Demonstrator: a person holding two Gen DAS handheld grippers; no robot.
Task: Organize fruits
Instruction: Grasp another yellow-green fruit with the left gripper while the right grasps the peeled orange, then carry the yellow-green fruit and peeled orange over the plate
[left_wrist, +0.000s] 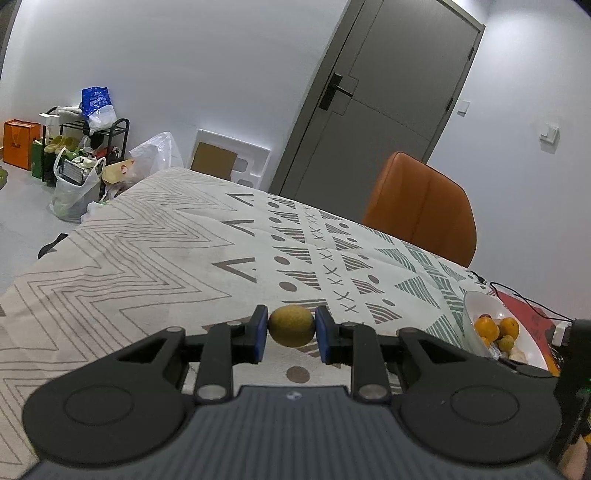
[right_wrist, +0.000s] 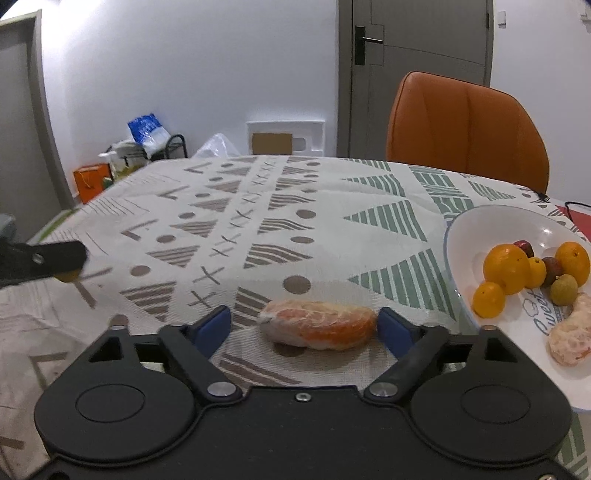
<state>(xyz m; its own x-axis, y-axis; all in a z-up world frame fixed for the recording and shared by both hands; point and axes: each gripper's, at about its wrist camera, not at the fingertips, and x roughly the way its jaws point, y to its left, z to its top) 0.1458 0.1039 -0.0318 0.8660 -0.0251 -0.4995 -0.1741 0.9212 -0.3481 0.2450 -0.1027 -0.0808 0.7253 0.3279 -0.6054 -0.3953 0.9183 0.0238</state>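
Between left gripper (left_wrist: 291, 334) jaws: small yellow-green fruit (left_wrist: 291, 326), clamped. Right gripper (right_wrist: 303, 326) jaws open around peeled orange segment (right_wrist: 317, 324).

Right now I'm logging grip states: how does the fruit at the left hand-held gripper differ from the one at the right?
The small yellow-green fruit is whole, round and clamped between the left hand-held gripper pads, off the cloth. The peeled citrus segment is long, orange with white pith, and lies on the tablecloth between the right hand-held gripper pads, not pinched on both sides. Neither is in the white bowl.
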